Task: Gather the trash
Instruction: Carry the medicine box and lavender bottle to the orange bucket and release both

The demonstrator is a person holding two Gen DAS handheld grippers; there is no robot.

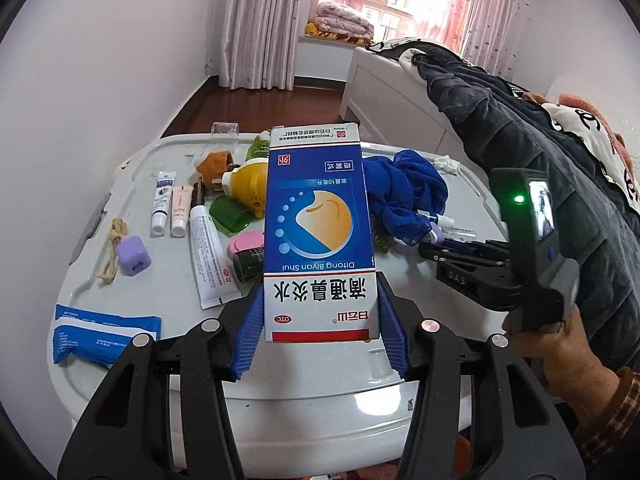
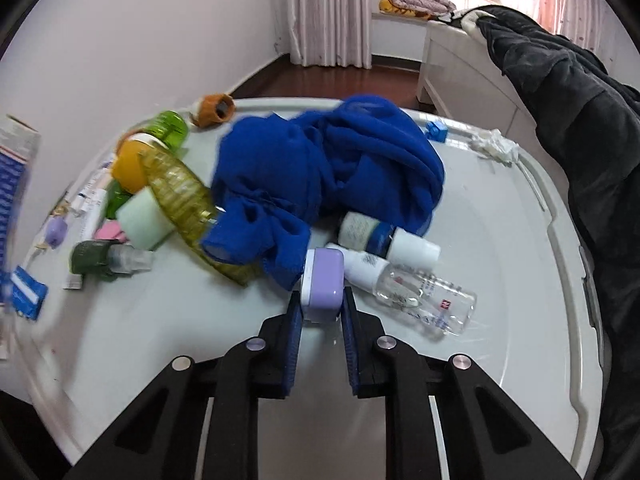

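Black left gripper (image 1: 320, 312) with blue ribbed pads (image 1: 250, 328); plaid sleeve (image 1: 612, 412).

Cluttered white lid (image 2: 520, 280): blue cloth (image 2: 340, 168), bottles (image 2: 420, 292).

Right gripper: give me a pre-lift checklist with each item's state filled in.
1. Right gripper pads closed on the purple case: ok.
2. Case centred between the pads: ok.
3. Blue cloth clear of the case: not ok, it touches the case's far end.
4. Clear bottle outside the jaws: ok.
5. Left gripper firm on the medicine box: ok.
6. Place for the trash in view: not ok, none shows.
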